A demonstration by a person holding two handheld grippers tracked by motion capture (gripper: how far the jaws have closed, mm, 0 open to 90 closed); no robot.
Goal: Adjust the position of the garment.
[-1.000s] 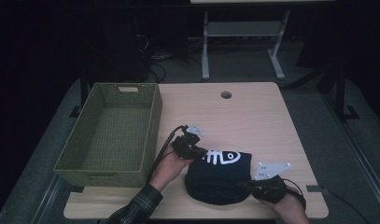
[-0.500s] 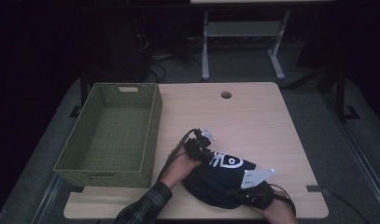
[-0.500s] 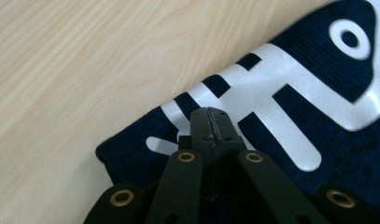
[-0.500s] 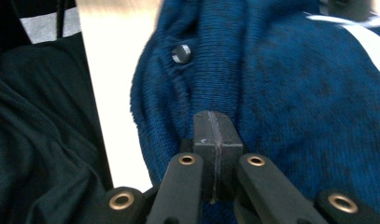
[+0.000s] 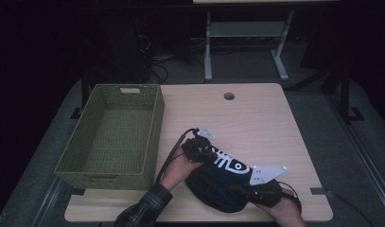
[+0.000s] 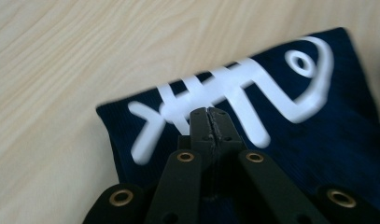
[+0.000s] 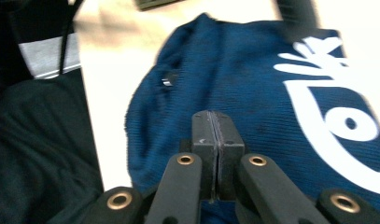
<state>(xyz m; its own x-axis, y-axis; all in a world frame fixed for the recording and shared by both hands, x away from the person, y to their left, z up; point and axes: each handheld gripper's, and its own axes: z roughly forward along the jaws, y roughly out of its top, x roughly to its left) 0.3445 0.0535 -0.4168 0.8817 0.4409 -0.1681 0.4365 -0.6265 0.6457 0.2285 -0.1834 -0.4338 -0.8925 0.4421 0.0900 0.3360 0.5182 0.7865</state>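
A dark navy garment (image 5: 217,185) with a white fish-bone print (image 5: 228,163) lies bunched at the table's front edge. My left gripper (image 5: 213,154) rests at the garment's upper left corner. In the left gripper view its jaws (image 6: 209,113) are pressed together over the print (image 6: 234,88), with no cloth showing between them. My right gripper (image 5: 238,189) comes in from the lower right onto the garment. Its jaws (image 7: 218,115) are also together, above the blue knit (image 7: 253,79). A small metal button (image 7: 169,79) sits on the cloth.
A green woven basket (image 5: 154,127) stands at the left of the wooden table (image 5: 261,123). A cable hole (image 5: 229,96) lies near the far edge. A metal stand (image 5: 242,33) is beyond the table. The person's dark clothing (image 7: 38,154) is close on the left of the right gripper view.
The left gripper has shifted a little right and the right gripper a little left. The garment has bunched between them, and its print now slants down to the right.
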